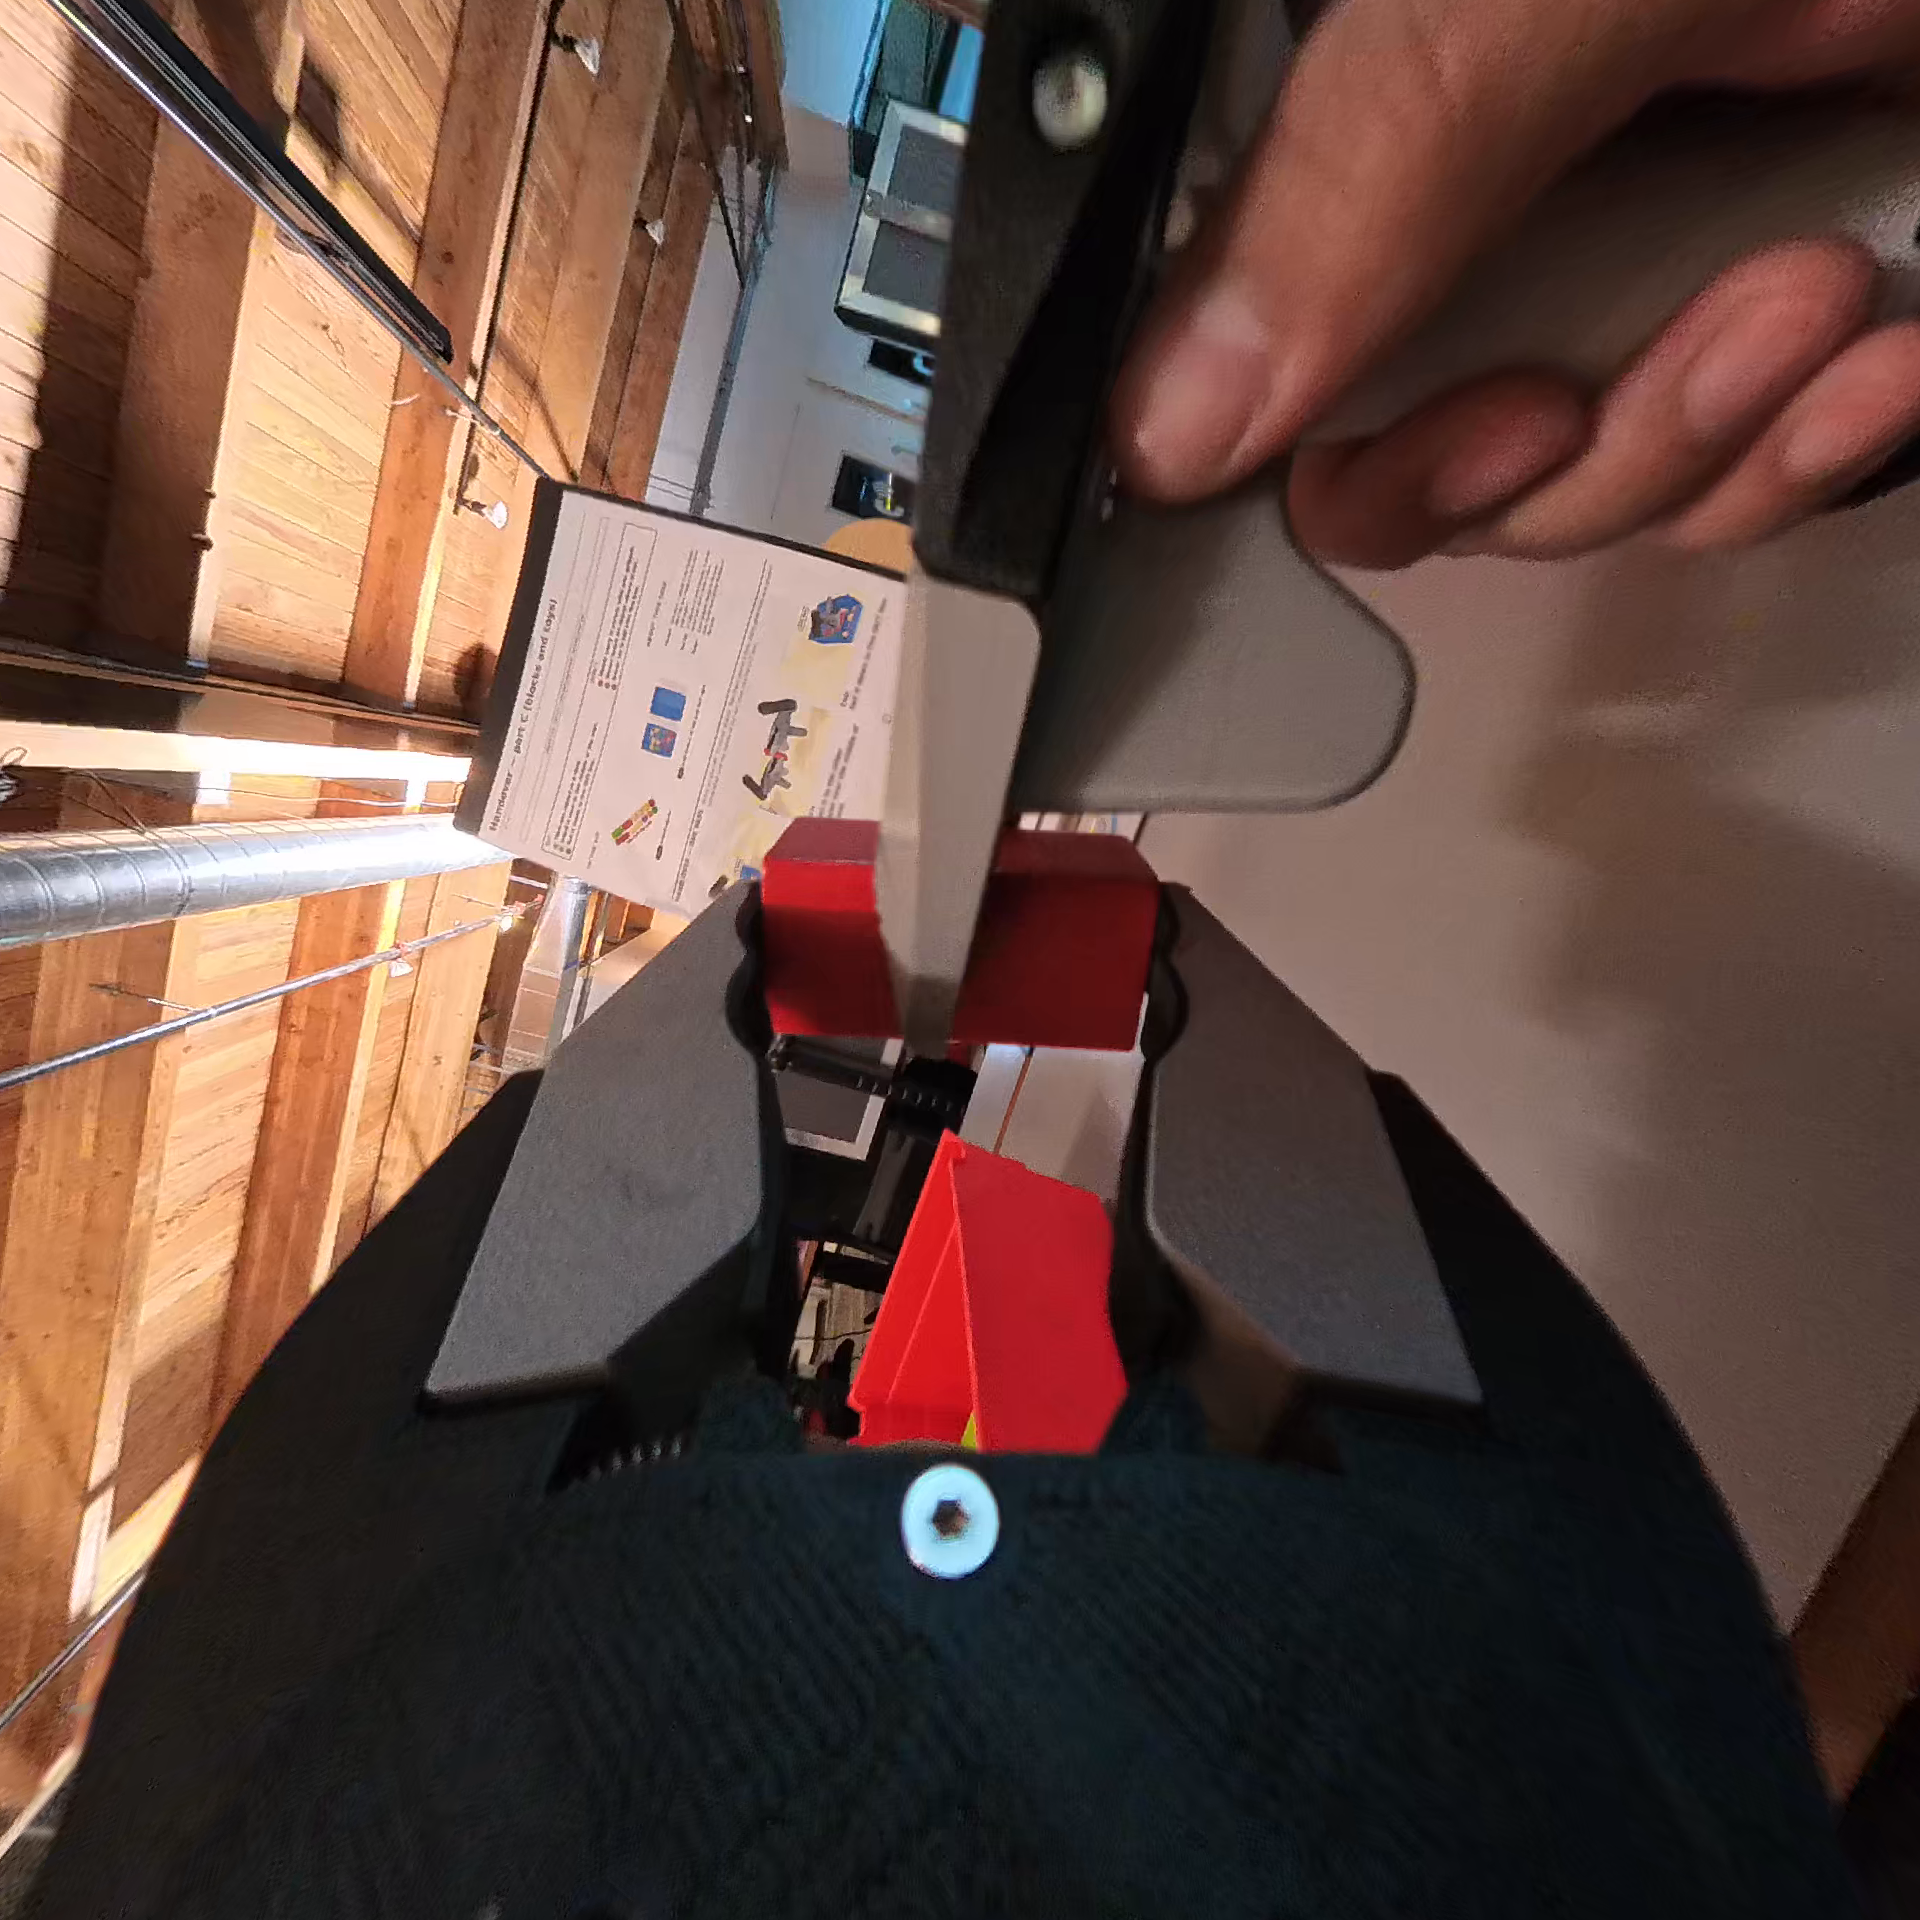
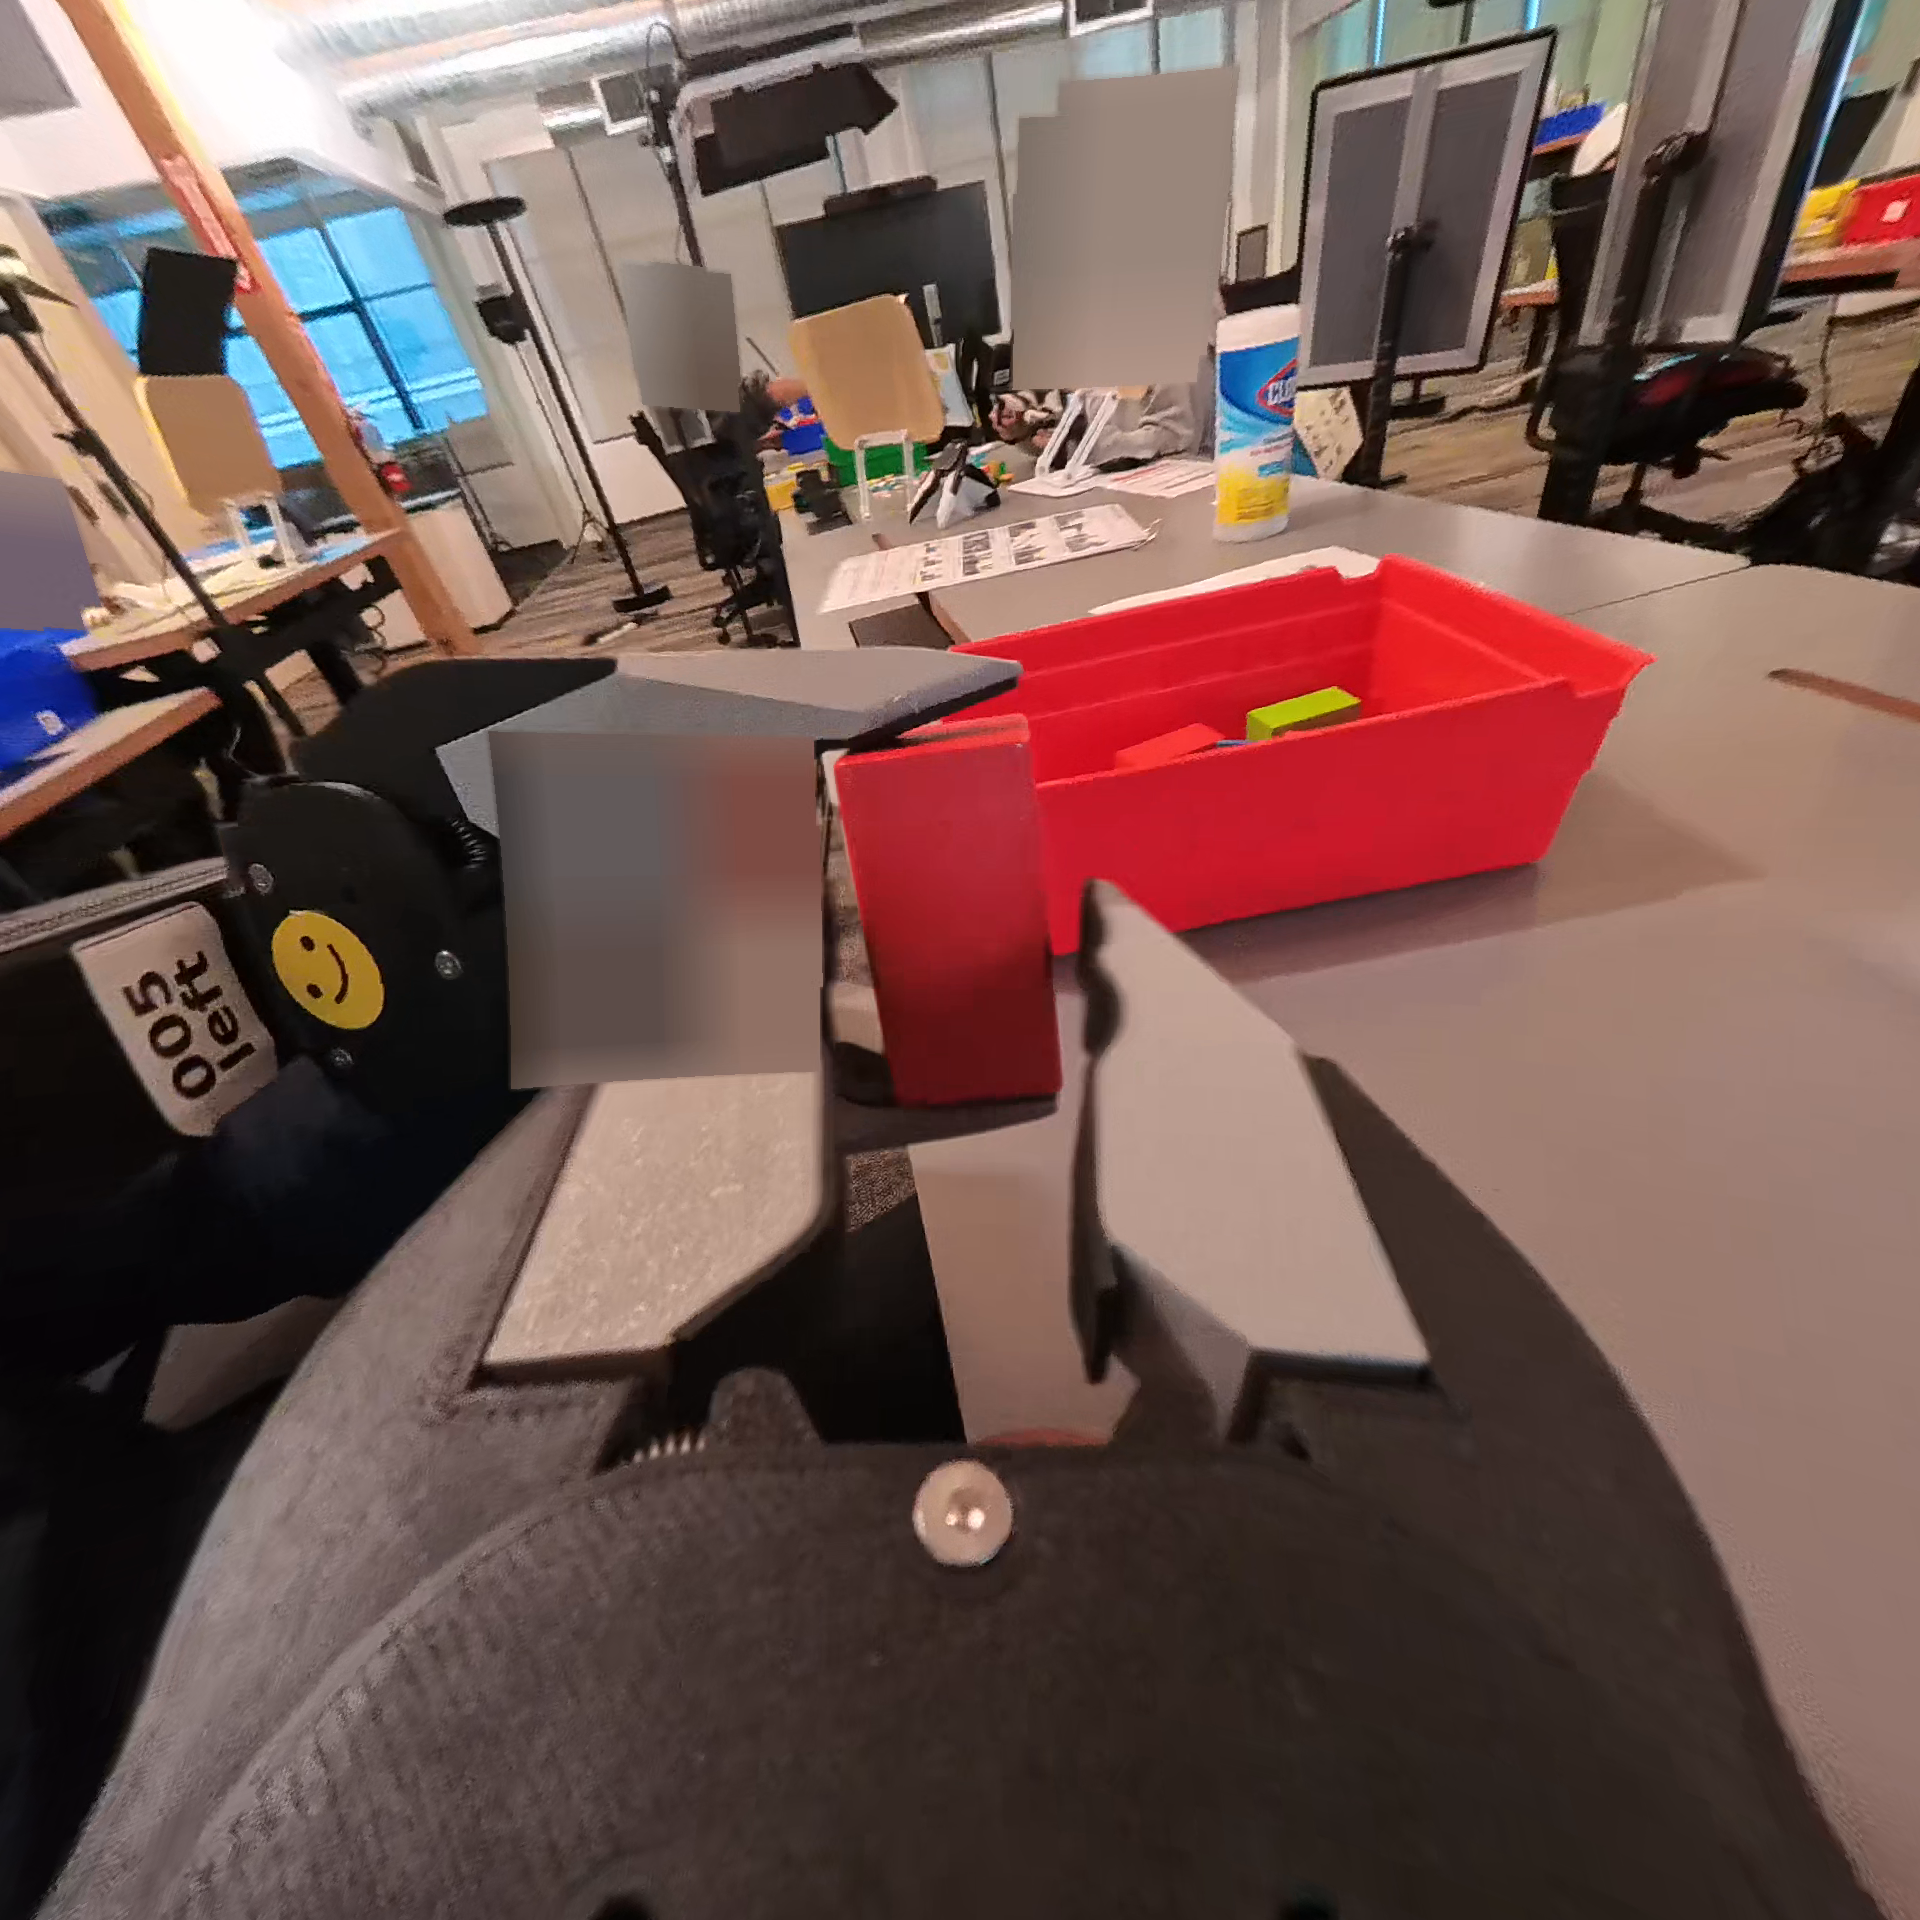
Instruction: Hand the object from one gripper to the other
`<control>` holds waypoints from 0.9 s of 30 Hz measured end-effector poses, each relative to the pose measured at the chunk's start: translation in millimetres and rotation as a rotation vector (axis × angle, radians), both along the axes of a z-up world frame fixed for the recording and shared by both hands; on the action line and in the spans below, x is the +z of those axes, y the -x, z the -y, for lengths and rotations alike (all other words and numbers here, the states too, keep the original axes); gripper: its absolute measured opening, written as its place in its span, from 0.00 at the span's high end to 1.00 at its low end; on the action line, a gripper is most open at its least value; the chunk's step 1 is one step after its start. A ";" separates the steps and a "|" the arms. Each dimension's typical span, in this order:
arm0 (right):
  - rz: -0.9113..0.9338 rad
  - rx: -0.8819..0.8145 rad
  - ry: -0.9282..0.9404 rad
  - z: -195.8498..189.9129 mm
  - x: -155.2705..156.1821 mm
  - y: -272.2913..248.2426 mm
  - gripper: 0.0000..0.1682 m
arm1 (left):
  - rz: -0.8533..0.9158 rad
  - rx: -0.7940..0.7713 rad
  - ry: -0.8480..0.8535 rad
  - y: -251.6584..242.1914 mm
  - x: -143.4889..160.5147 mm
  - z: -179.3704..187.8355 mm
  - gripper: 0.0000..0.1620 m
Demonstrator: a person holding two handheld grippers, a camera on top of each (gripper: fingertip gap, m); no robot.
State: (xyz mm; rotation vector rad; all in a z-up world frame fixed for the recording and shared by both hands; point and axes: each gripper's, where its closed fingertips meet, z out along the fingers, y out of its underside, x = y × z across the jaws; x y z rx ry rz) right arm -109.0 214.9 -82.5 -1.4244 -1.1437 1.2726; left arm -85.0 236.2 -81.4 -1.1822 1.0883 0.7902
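red block (image 2: 951, 914) | long axis upright, just left of red bin (image 2: 1299, 821) | left claw (image 1: 956, 940) clamps its ends | right claw (image 2: 956, 997) spread wide around it, above desk (image 2: 1558, 1091)

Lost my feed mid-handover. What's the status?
Left claw shut on red block. Right claw open, straddling it. Red bin behind, clear.

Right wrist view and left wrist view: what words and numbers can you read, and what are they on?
I do not read writing out; here is what bears it.
White tag beside a yellow sticker: short print, clear.
Wipes tub: brand label.
Paper sheets on the table: too small.
Red sign on the wooden post: blurred.
Instruction sheet, left wrist view: mostly too small.
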 end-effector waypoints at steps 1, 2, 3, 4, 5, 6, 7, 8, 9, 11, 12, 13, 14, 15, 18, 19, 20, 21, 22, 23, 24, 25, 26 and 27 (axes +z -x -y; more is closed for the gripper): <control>0.005 -0.003 -0.002 -1.6 -2.4 -0.4 0.80 | 0.012 -0.002 0.009 -1.2 -1.8 -1.2 0.56; 0.010 -0.014 -0.008 -3.7 -4.0 -0.7 0.80 | 0.028 -0.001 0.019 -1.3 -3.8 -3.0 0.56; 0.019 -0.027 -0.024 -5.4 -5.6 -1.1 0.80 | 0.052 -0.003 0.025 -1.9 -5.3 -4.2 0.56; 0.030 -0.041 -0.045 -6.8 -7.0 -1.5 0.80 | 0.084 -0.009 0.029 -2.8 -6.5 -4.9 0.56; 0.047 -0.062 -0.062 -8.7 -8.8 -2.0 0.81 | 0.117 -0.014 0.038 -3.3 -8.3 -6.0 0.56; 0.064 -0.088 -0.072 -11.2 -10.9 -2.2 0.81 | 0.147 -0.017 0.055 -3.2 -10.7 -7.7 0.56; 0.073 -0.114 -0.077 -14.3 -12.3 -2.5 0.81 | 0.186 -0.024 0.084 -3.4 -12.9 -9.3 0.56; 0.077 -0.139 -0.080 -18.6 -13.6 -3.3 0.81 | 0.233 -0.037 0.127 -4.3 -14.6 -9.8 0.56; 0.080 -0.165 -0.075 -24.6 -14.9 -5.6 0.81 | 0.281 -0.064 0.167 -6.8 -13.7 -8.0 0.57; 0.072 -0.195 -0.034 -36.5 -14.7 -15.0 0.81 | 0.393 -0.136 0.215 -11.4 -2.5 -0.2 0.55; 0.064 -0.208 -0.015 -42.7 -12.2 -23.6 0.81 | 0.452 -0.175 0.243 -12.6 4.5 4.5 0.53; 0.056 -0.235 -0.010 -51.0 -7.3 -36.1 0.81 | 0.510 -0.208 0.263 -11.5 12.5 9.1 0.53; 0.054 -0.277 -0.020 -62.2 -0.3 -52.5 0.81 | 0.564 -0.225 0.272 -6.8 20.7 12.3 0.53; 0.059 -0.337 -0.040 -77.2 8.3 -73.0 0.81 | 0.610 -0.227 0.276 0.6 28.1 14.4 0.53; 0.134 -0.564 -0.073 -142.2 32.6 -150.2 0.81 | 0.736 -0.213 0.284 25.0 43.7 18.4 0.55; 0.202 -0.640 -0.061 -169.5 32.0 -176.8 0.81 | 0.763 -0.206 0.282 31.7 47.1 19.2 0.56; 0.282 -0.735 -0.055 -200.4 27.1 -204.6 0.81 | 0.785 -0.193 0.273 38.6 50.5 19.1 0.57; 0.377 -0.830 -0.042 -231.4 16.8 -232.5 0.81 | 0.802 -0.179 0.264 44.4 53.5 19.0 0.57; 0.489 -0.907 -0.008 -259.1 0.5 -258.6 0.81 | 0.815 -0.169 0.256 48.8 56.1 19.1 0.57; 0.587 -0.961 0.034 -281.6 -17.7 -280.1 0.81 | 0.823 -0.163 0.253 51.8 57.4 19.5 0.57; 0.681 -0.996 0.080 -299.3 -37.5 -297.4 0.81 | 0.823 -0.157 0.254 53.7 57.5 19.7 0.57; 0.781 -1.025 0.117 -313.5 -57.8 -312.5 0.81 | 0.810 -0.155 0.251 54.7 57.2 20.0 0.57; 0.873 -1.051 0.147 -325.4 -77.3 -325.4 0.81 | 0.788 -0.153 0.235 56.0 57.4 20.3 0.58; 0.951 -1.071 0.185 -334.7 -96.3 -335.8 0.81 | 0.767 -0.139 0.214 58.7 57.4 19.9 0.60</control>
